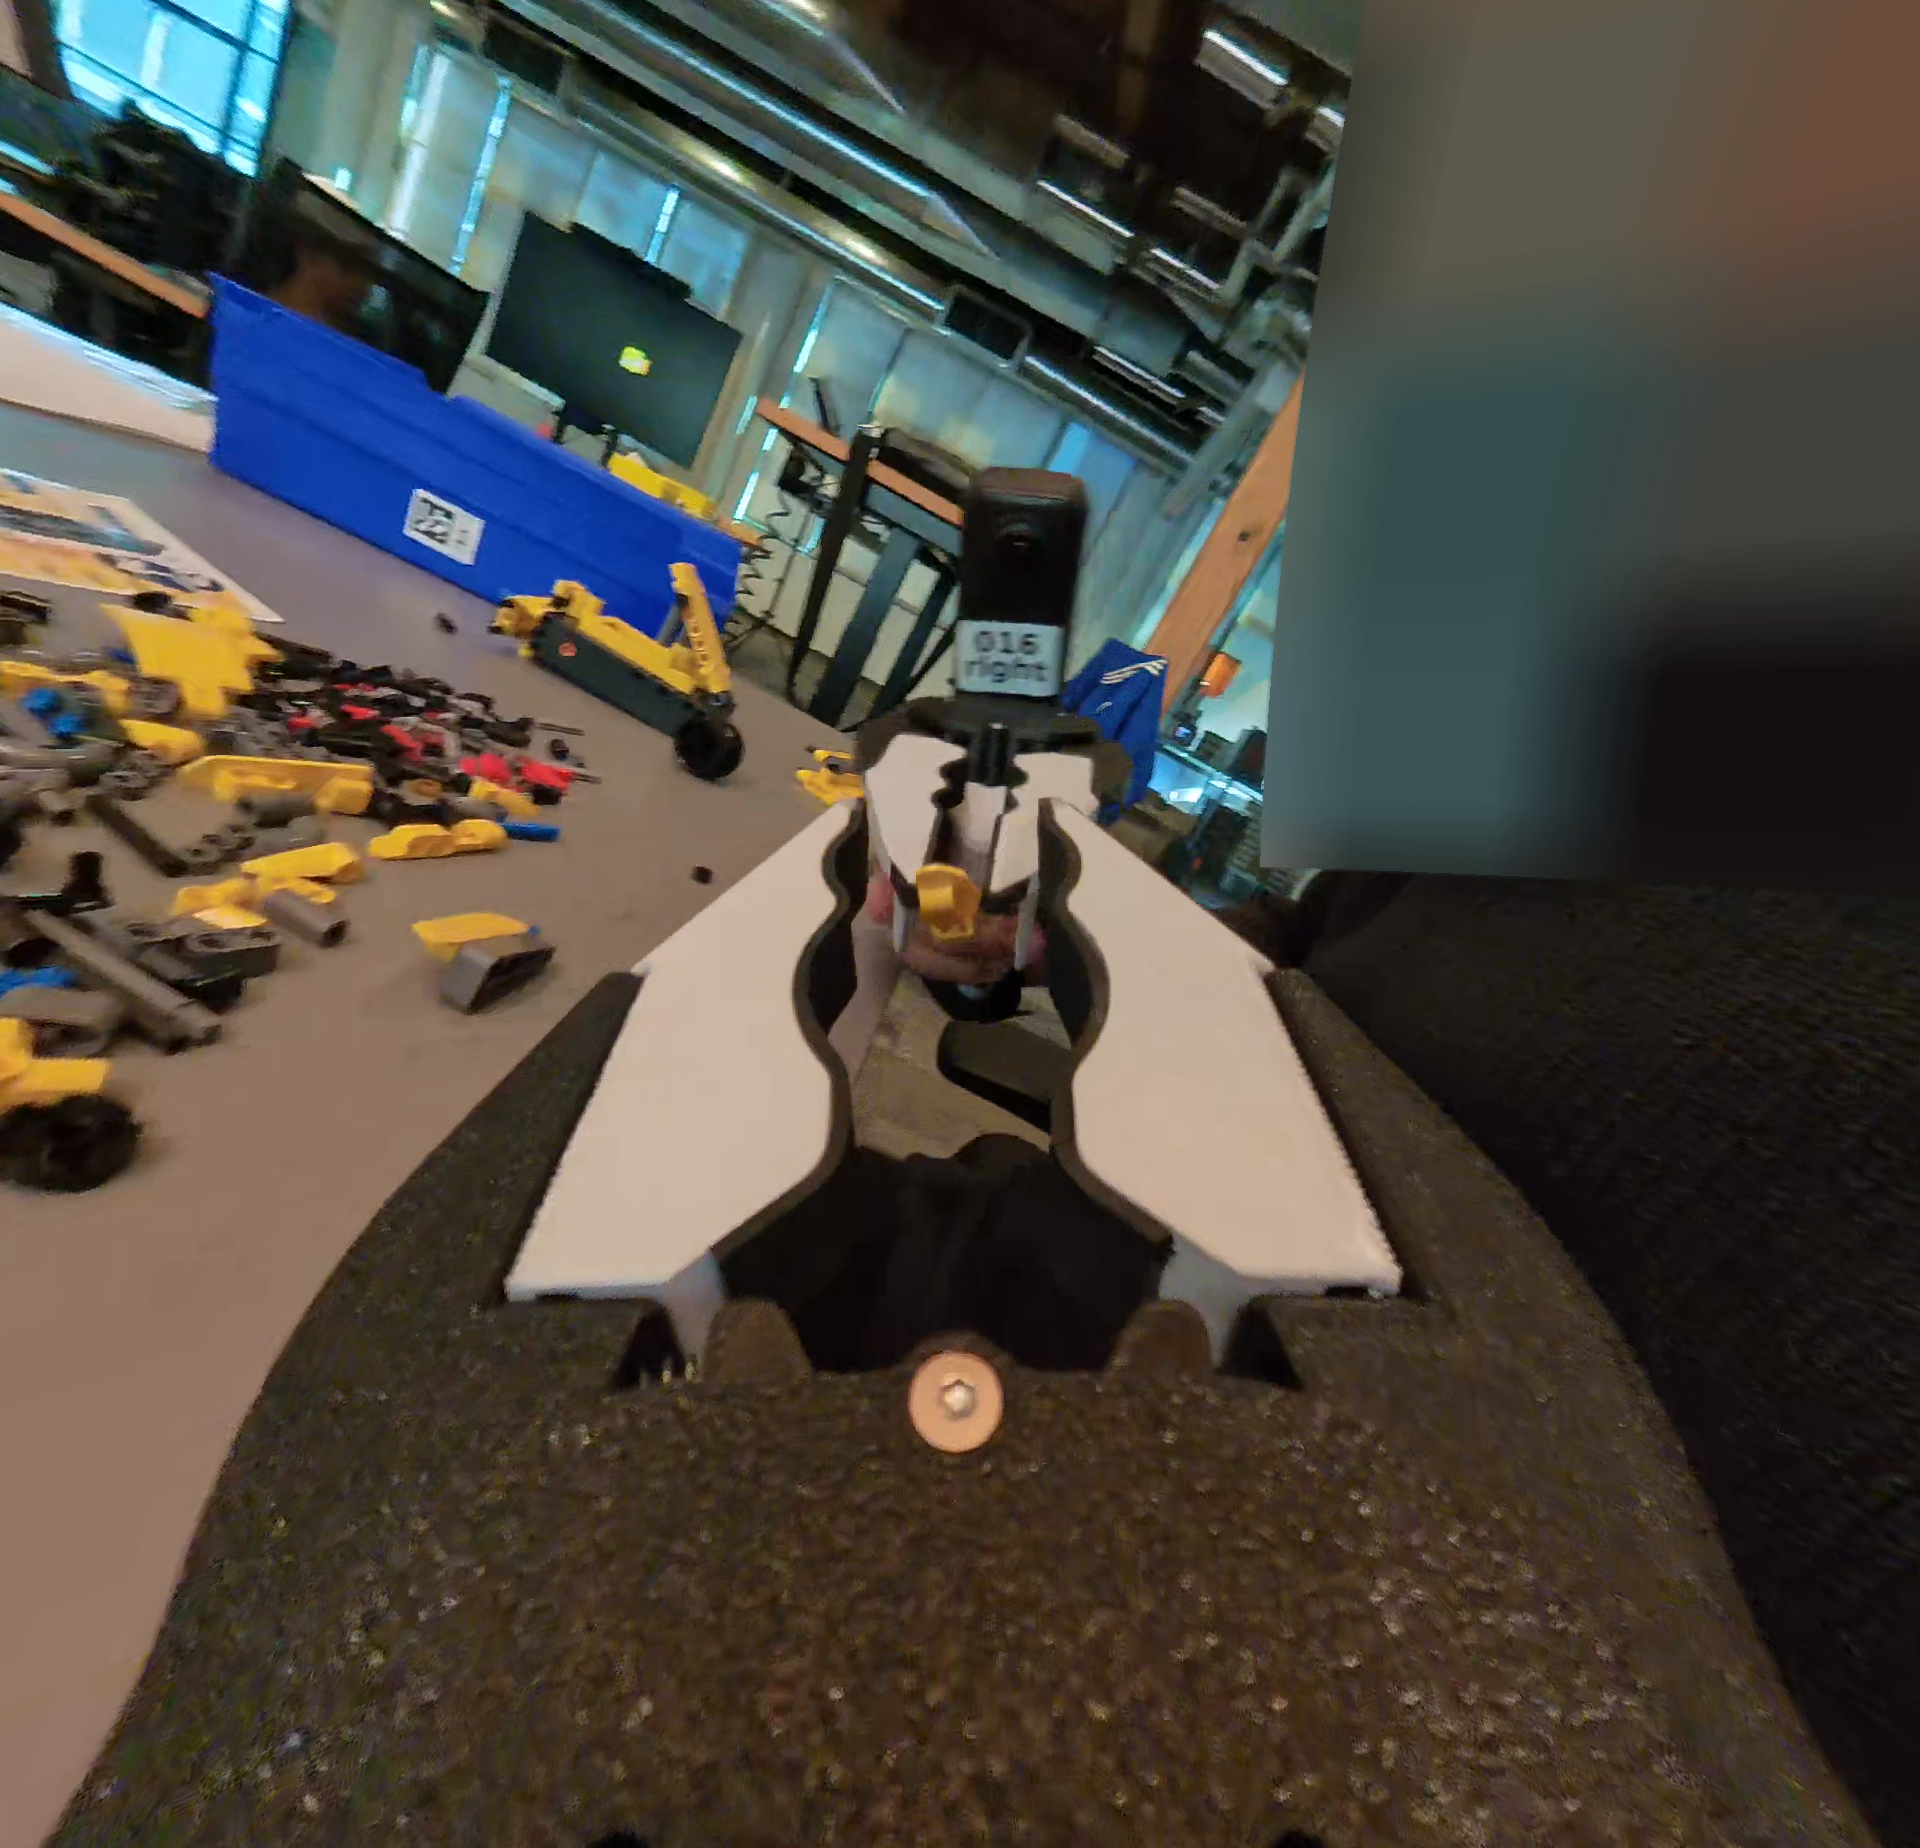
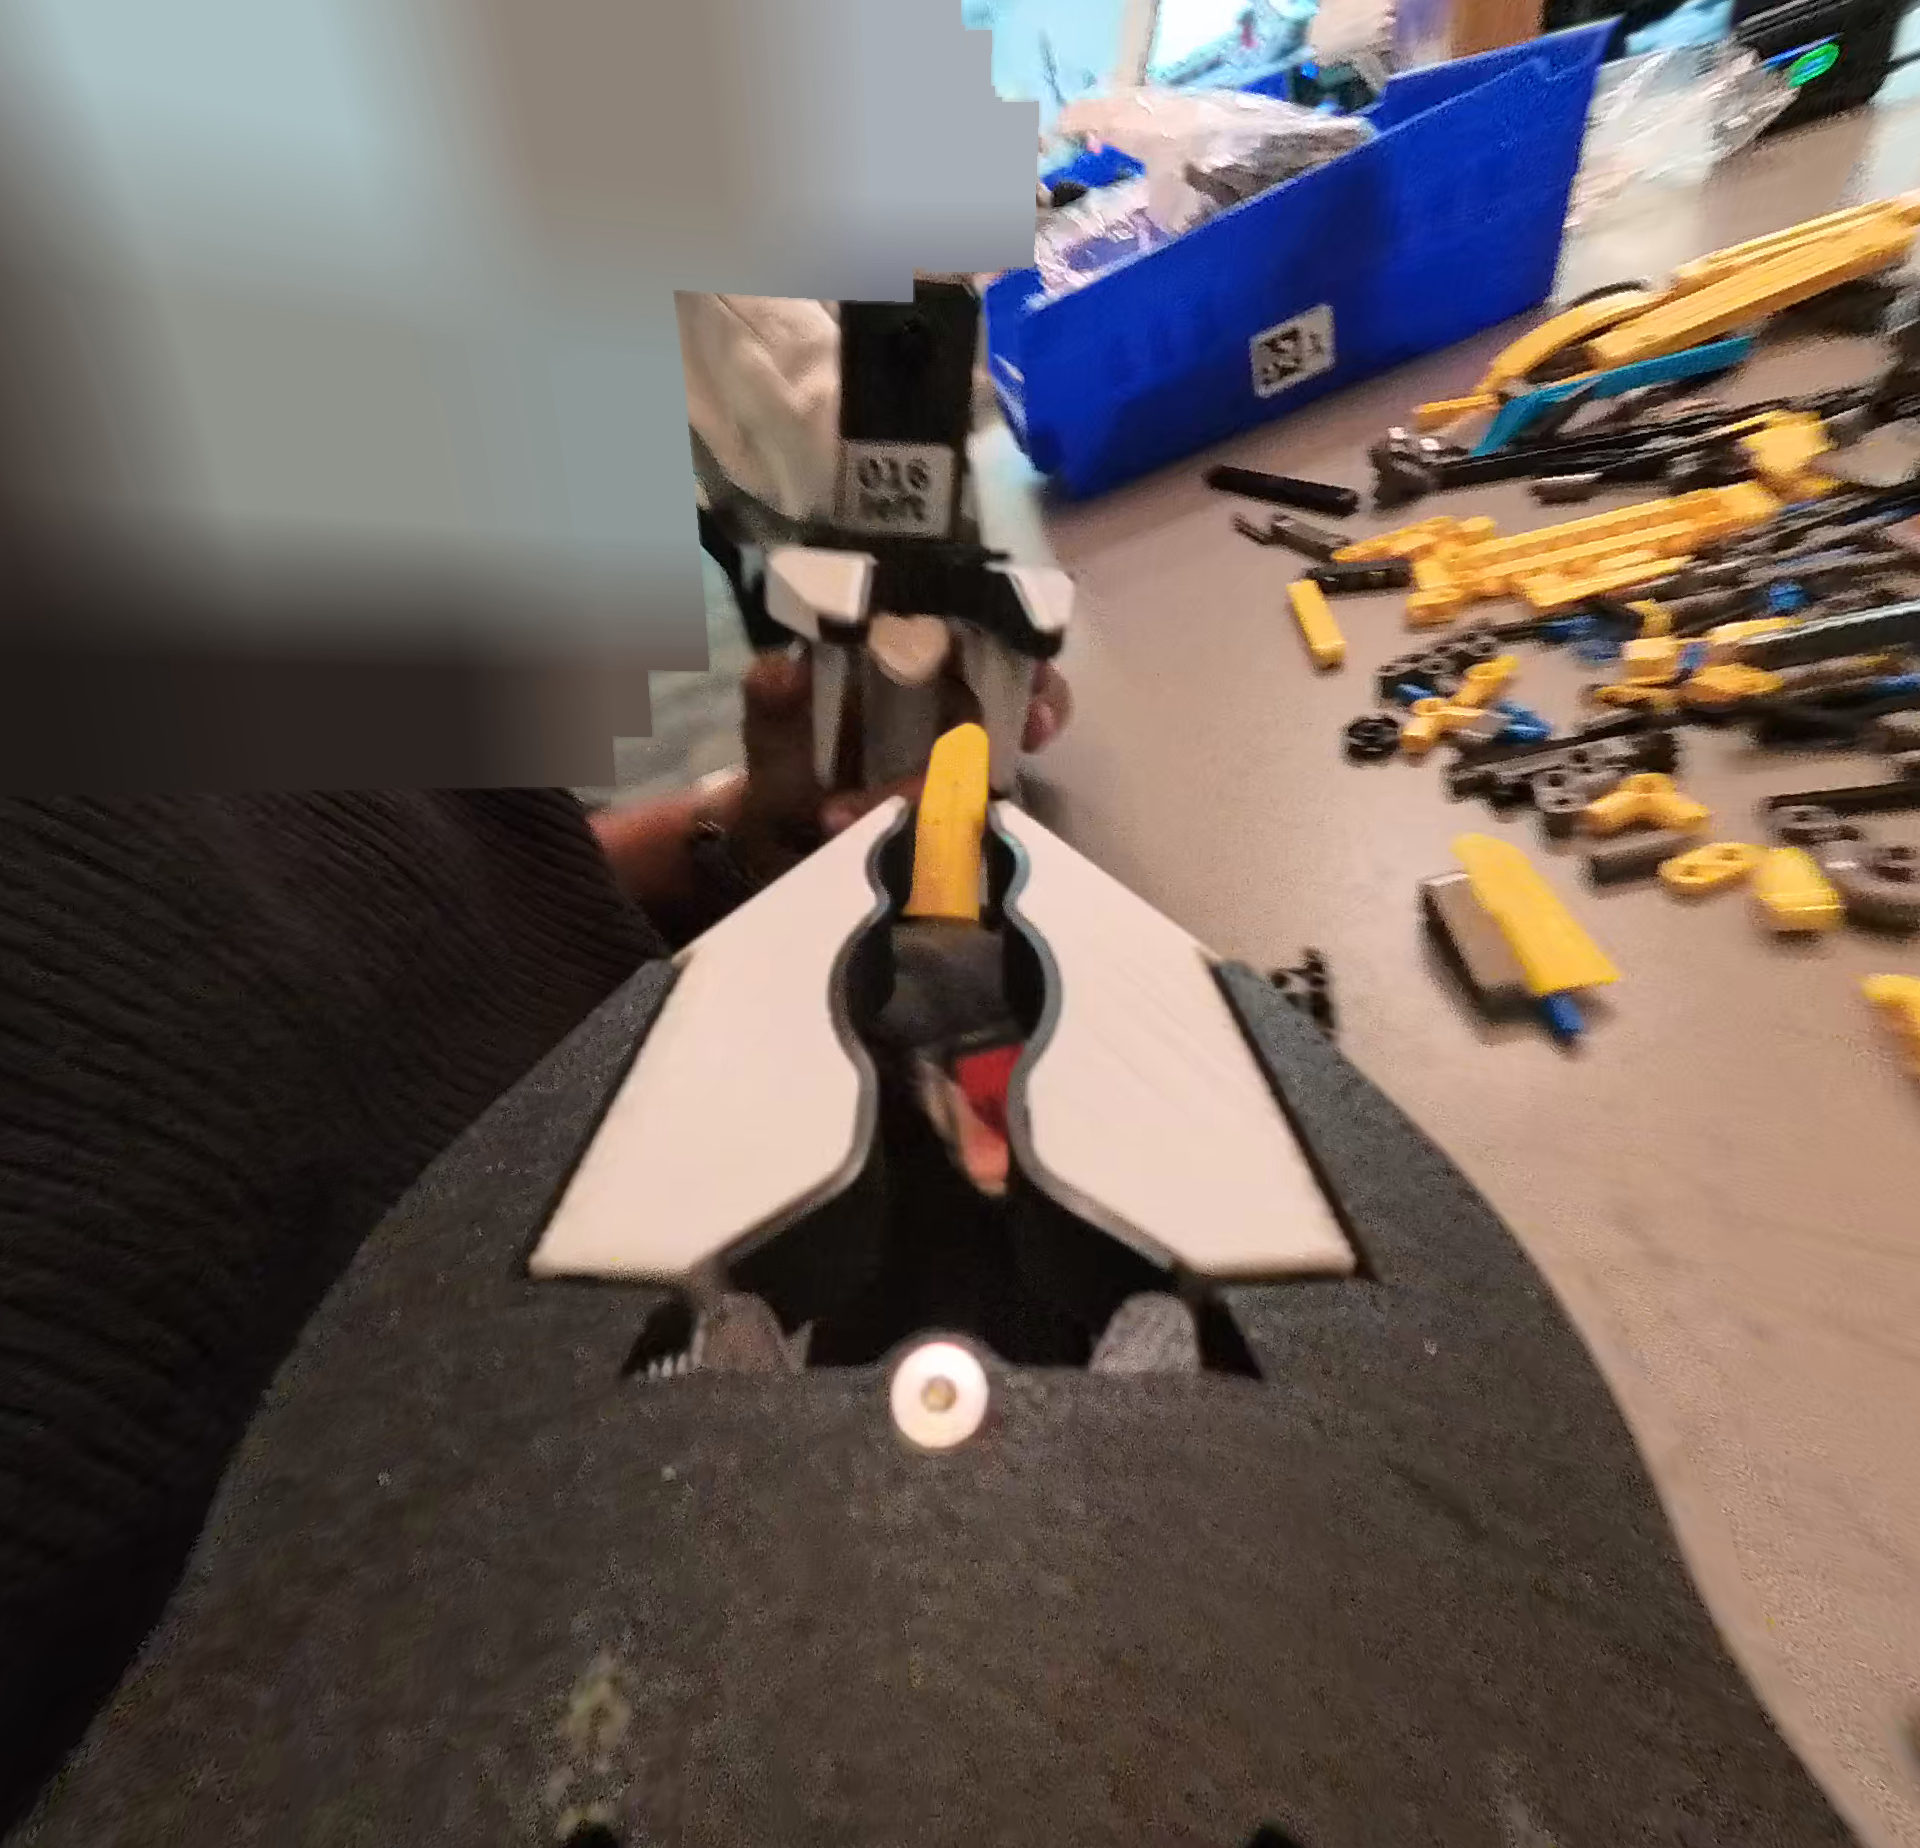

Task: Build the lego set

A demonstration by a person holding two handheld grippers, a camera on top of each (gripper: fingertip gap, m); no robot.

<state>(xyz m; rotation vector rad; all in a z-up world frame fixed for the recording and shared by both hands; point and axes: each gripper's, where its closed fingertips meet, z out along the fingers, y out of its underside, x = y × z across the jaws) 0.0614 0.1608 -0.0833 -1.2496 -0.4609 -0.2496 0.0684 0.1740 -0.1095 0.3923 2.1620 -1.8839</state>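
Observation:
My right gripper [image 2: 948, 811] is shut on a curved yellow building piece [image 2: 951, 832], whose tip sticks out past the fingertips. My left gripper [image 1: 951, 811] is open and empty, with its white fingers [image 1: 727, 1050] well apart. The two grippers face each other tip to tip above the near edge of the grey table [image 1: 644, 863]. In the left wrist view the right gripper [image 1: 966, 915] shows between my fingers with the yellow piece [image 1: 945, 899] in it. In the right wrist view the left gripper [image 2: 909, 718] stands just beyond the yellow tip, held by a hand.
A pile of loose yellow, black, red and blue building pieces [image 1: 260, 811] [image 2: 1610, 655] covers the table. A partly built yellow model [image 1: 634, 645] and a blue bin [image 1: 343, 427] [image 2: 1299, 323] stand behind it. A booklet [image 1: 94, 541] lies far left. A person's dark sleeve [image 2: 260, 1071] is close.

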